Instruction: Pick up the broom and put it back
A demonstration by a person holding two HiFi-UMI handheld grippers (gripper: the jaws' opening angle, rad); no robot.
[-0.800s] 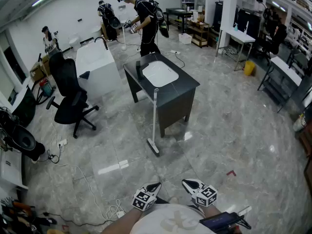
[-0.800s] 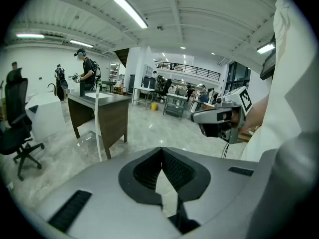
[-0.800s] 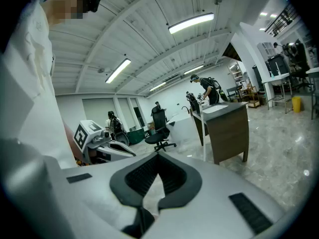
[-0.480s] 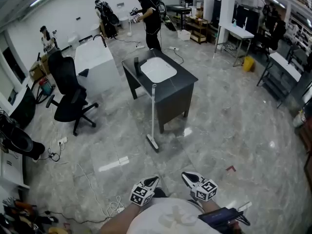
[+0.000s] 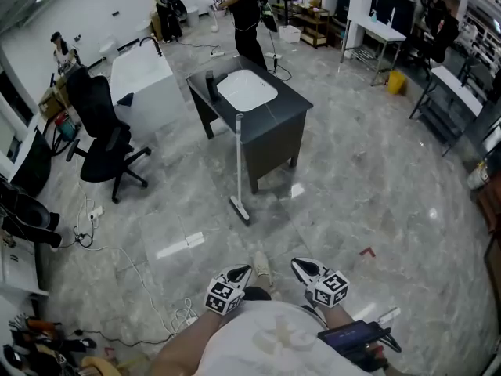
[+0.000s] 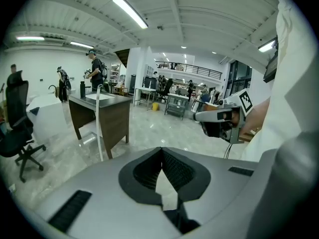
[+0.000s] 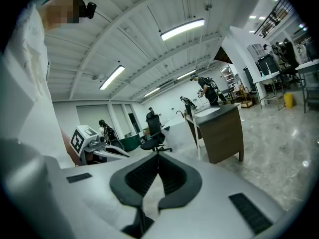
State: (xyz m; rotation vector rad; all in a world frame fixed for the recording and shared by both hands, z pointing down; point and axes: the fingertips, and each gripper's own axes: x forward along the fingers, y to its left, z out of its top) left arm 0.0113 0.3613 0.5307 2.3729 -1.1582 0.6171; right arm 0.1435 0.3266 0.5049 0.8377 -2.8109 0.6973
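Big open workshop with a shiny grey marble floor (image 5: 376, 186); on the left there's a black office chair (image 5: 102, 135) and a loose cable (image 5: 133, 276) trailing over the tiles, then a white tub (image 5: 141, 81) behind it. The broom (image 5: 238, 163) stands upright in the middle, head on the floor, white handle right up against the front corner of the dark sink cabinet (image 5: 274, 131); a yellow bin (image 5: 398, 83) and some racks sit further right.

Down at the bottom, the left gripper (image 5: 241, 272) has its jaws pinched together with nothing in them; same deal for the right gripper (image 5: 299, 268), tips closed and empty. Both are held close to the body and well apart from the broom, so this looks like the walk-up.

I'd step round the cable, spread one set of jaws before reaching, and take the handle somewhere mid-height, square on; it's thin and could tip off the cabinet if nudged.

Hard to tell: whether the handle actually leans on the cabinet edge or just stands beside it; the broom head is too small to read; the person's white shirt (image 5: 266, 347) hides the floor underfoot; where "back" is doesn't show anywhere.
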